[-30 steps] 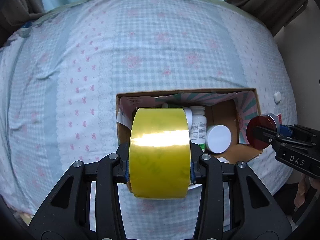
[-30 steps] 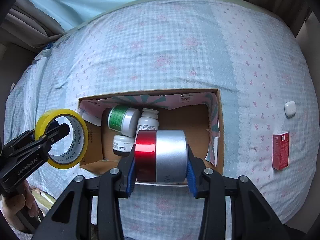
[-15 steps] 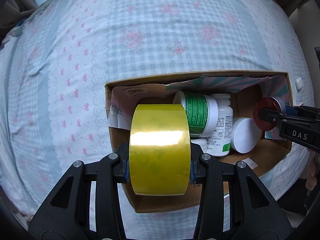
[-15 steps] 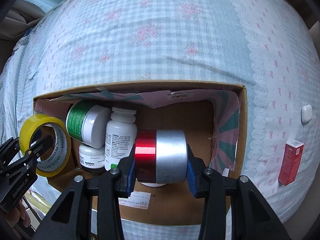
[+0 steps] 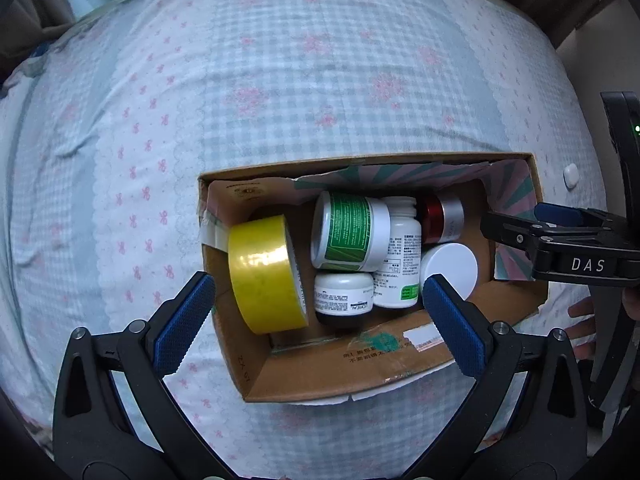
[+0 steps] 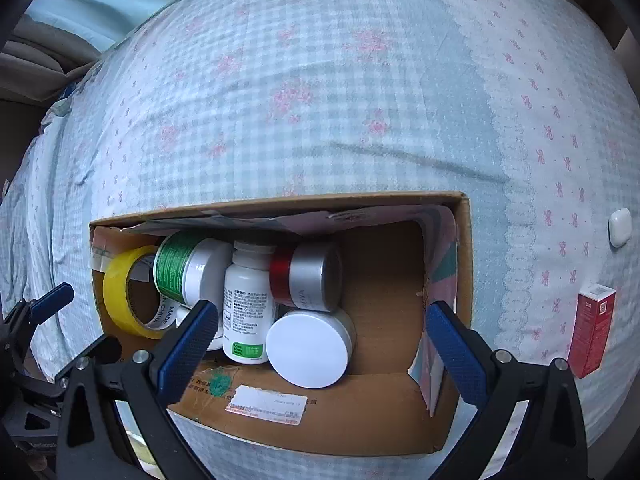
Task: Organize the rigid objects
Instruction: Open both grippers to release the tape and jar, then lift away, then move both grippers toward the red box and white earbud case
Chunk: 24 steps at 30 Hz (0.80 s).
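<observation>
An open cardboard box point(image 5: 320, 368) point(image 6: 464, 264) lies on the bed. Inside it stand a yellow tape roll point(image 5: 264, 276) point(image 6: 120, 300) at the left, a green-labelled jar point(image 5: 348, 232) point(image 6: 180, 268), a white bottle point(image 5: 400, 256) point(image 6: 246, 312), a small white jar point(image 5: 344, 300), a red and silver jar point(image 5: 442, 220) point(image 6: 306, 276) and a white-lidded jar point(image 5: 450, 270) point(image 6: 308, 348). My left gripper point(image 5: 320, 320) is open and empty above the box's near side. My right gripper point(image 6: 320, 344) is open and empty over the box.
A red carton point(image 6: 592, 328) and a small white earbud case point(image 6: 619, 227) point(image 5: 571, 175) lie on the checked bedsheet point(image 5: 280, 100) right of the box. The right gripper's body point(image 5: 580, 248) shows at the left view's right edge. Curtains hang behind the bed.
Both grippers opened and drew back. The yellow tape roll now rests in the box's left end, and the red and silver jar rests inside beside the white bottle.
</observation>
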### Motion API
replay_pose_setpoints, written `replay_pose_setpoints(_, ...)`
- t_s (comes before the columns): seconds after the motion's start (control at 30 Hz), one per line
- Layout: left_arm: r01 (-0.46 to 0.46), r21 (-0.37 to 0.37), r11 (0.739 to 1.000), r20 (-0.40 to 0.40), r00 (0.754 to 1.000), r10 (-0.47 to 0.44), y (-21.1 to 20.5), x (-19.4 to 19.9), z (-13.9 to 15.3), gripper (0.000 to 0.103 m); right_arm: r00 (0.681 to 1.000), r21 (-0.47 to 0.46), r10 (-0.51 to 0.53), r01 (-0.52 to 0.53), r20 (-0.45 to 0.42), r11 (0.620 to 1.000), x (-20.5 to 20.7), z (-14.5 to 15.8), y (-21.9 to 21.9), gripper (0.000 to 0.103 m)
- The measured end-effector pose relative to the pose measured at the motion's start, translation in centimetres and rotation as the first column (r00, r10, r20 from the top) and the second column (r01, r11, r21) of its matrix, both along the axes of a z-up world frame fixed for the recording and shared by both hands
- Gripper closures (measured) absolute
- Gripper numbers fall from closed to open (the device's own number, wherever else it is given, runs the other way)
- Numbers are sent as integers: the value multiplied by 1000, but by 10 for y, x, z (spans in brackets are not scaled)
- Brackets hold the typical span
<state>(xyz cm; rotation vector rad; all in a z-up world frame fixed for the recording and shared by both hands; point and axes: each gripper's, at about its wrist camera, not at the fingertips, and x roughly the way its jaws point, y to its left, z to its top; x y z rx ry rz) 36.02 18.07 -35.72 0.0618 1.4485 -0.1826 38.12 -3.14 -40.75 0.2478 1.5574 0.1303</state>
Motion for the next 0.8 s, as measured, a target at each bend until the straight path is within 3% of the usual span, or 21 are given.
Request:
replay_pose_setpoints(0.13,-32,-35,999,10,999,33,4,-9,11,0,999,-4,6,-6,33,1000,-8,11,1,0)
replay_pose_setpoints(0.37,-45,-25,999,68,997,47,7,-26,43,0,997,8,3,-4,82,1000,-22,39,6,0)
replay_pose_setpoints(0.8,-113,-72,991,177,976,124,23,-92,135,0,968,-35,9,0,252,999,-72,139,13,0)
